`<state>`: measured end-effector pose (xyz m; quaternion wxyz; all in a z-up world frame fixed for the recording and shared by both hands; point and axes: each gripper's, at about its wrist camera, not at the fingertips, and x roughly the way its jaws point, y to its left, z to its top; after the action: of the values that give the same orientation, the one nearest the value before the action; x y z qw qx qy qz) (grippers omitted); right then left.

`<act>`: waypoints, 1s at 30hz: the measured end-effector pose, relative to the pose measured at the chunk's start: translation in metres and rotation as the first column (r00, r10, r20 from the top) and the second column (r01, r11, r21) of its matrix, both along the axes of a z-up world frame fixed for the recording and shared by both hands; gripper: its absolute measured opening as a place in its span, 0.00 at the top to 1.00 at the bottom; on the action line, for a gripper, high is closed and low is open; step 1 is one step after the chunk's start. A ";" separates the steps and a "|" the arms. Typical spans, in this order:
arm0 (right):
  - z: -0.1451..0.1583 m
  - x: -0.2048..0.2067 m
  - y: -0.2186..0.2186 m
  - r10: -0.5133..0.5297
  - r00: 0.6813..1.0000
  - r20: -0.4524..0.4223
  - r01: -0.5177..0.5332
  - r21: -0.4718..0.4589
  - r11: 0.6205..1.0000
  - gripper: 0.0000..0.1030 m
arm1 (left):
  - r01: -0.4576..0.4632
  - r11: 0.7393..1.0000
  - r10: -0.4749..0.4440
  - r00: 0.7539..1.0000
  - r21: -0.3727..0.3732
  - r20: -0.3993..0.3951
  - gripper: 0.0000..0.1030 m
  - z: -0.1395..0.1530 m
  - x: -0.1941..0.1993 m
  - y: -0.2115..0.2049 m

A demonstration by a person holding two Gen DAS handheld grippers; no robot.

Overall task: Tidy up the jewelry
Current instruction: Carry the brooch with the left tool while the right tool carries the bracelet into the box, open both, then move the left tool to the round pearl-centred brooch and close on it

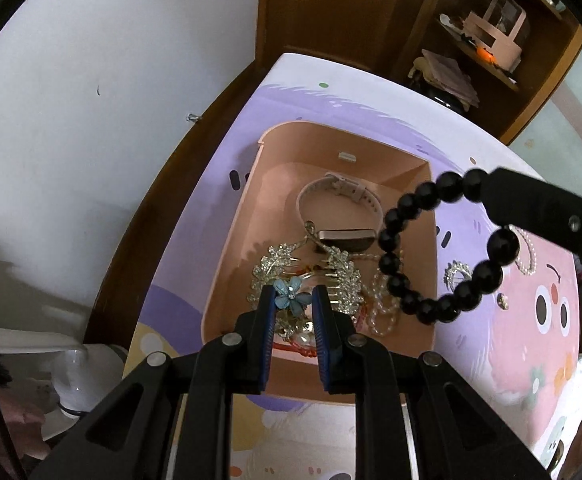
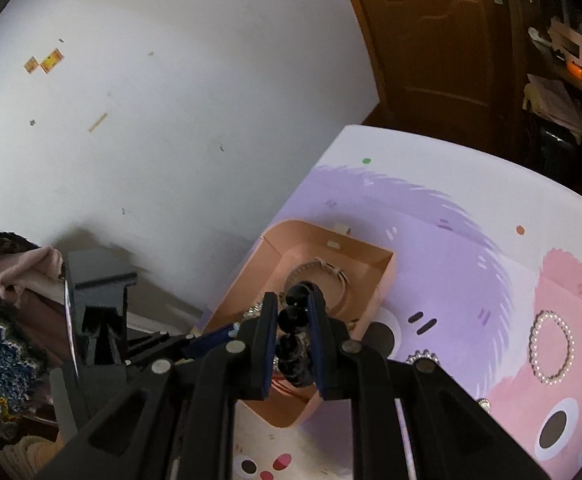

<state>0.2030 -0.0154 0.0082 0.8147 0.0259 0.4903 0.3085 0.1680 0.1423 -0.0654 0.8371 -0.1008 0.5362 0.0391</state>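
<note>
A pink open box sits on the cartoon-printed tabletop. It holds a pink watch, a crystal leaf comb and clear bead strands. My left gripper hangs over the box's near end, shut on a small blue flower piece. My right gripper comes in from the right, shut on a black bead bracelet that dangles over the box's right rim. In the right wrist view the bracelet sits between the pads of the right gripper, above the box.
On the table right of the box lie a pearl bracelet, a round crystal brooch and a small stud. The table's left edge runs along a white wall. A wooden door and a cluttered shelf stand behind.
</note>
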 end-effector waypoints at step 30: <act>-0.011 -0.001 -0.010 -0.018 0.984 -0.176 0.033 0.083 0.996 0.85 | -0.032 0.999 0.032 0.998 -0.007 0.058 0.61 0.019 -0.008 0.008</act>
<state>0.2023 -0.0255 -0.0025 0.7706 0.0938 0.5459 0.3151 0.1604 0.1498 -0.0466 0.8512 -0.1130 0.5102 0.0479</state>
